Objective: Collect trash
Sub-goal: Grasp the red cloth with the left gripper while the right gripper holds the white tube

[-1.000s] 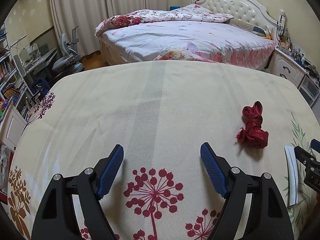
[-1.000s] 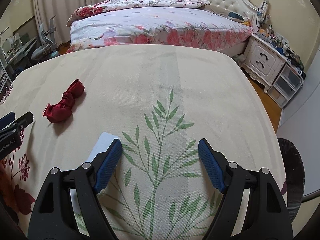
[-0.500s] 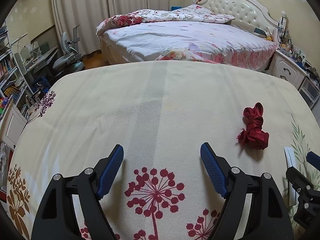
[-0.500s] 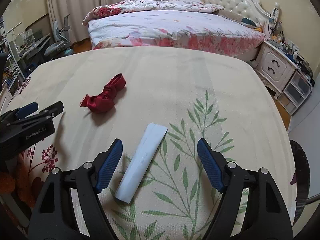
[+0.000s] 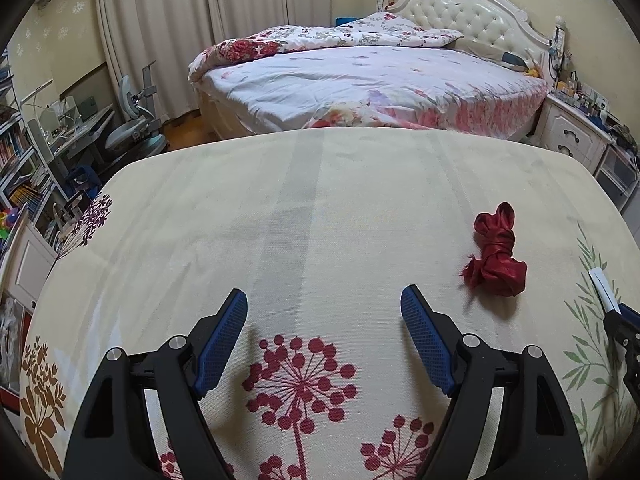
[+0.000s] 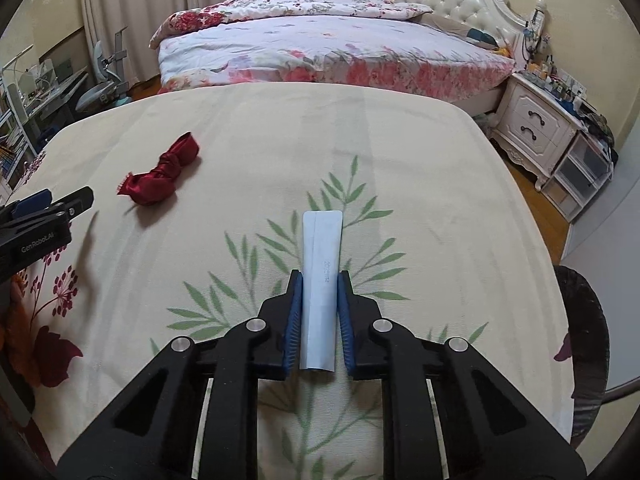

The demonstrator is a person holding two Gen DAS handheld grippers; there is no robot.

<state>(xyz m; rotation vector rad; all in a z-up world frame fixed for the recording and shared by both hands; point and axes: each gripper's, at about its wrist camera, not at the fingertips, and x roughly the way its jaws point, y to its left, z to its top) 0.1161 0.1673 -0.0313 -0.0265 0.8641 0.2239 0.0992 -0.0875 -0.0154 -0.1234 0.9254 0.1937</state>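
My right gripper [image 6: 318, 280] is closing its jaws on the pale blue wrapper [image 6: 322, 276], pads against both its long sides, near the table's [image 6: 460, 200] right edge; my left gripper [image 5: 324, 312] stands wide apart, holding nothing, the red ribbon bundle [image 5: 496, 264] lying beside it

A table covered with a cream tablecloth [image 6: 420, 152] fills the near part of the room. The cloth is printed with dark red dandelion-like flowers on the left and green leafy sprigs on the right, with paler stripes running from near to far down its middle. Two things lie on it. A knotted red ribbon [image 6: 160, 176] rests left of centre, towards the far side. A flat pale blue packet [image 6: 322, 276] lies lengthwise on the green leaves, nearer and to the right, well apart from the ribbon.
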